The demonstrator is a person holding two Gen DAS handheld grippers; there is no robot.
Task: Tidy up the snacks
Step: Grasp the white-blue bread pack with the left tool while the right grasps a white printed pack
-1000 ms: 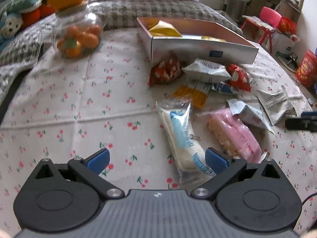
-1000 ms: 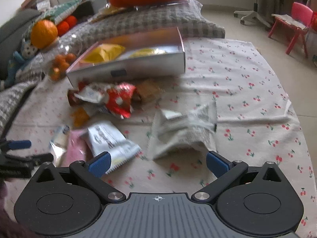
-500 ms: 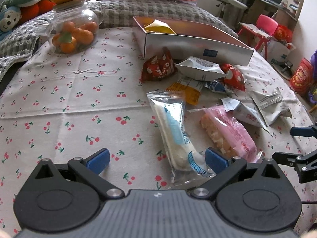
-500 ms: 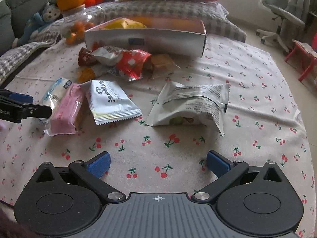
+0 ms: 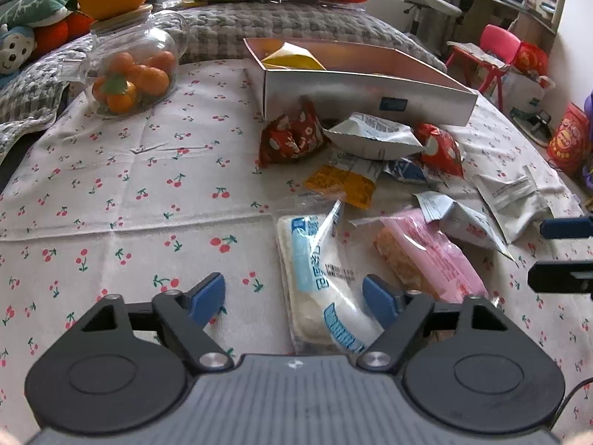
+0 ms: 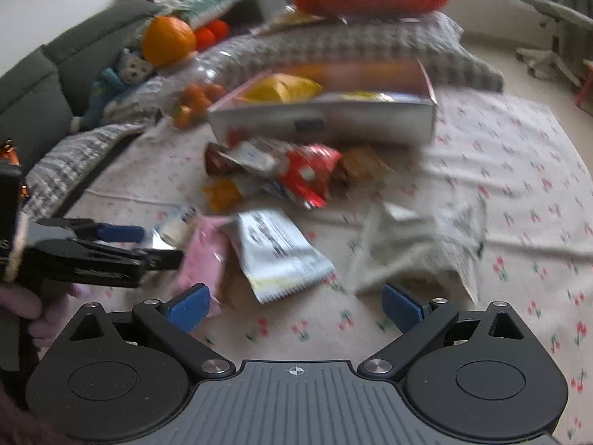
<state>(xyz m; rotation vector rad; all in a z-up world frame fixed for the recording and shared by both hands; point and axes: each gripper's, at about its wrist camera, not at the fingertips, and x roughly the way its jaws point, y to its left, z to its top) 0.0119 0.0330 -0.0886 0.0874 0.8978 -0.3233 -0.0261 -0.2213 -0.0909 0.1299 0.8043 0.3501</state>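
In the left wrist view, the left gripper [image 5: 294, 294] is closing its jaws around the blue-and-white snack packet [image 5: 319, 278], not yet pressing it, probably to carry it into the open box [image 5: 365, 91]. In the blurred right wrist view, the right gripper [image 6: 294, 306] stands released above the cherry-print cloth [image 6: 519, 170], seemingly aiming at the white pouch [image 6: 418, 248].

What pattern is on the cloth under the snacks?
White cloth printed with small red cherries on green stems; clearest in the left wrist view.

grey sofa [image 6: 33, 85], office chair [image 5: 422, 0], daylight
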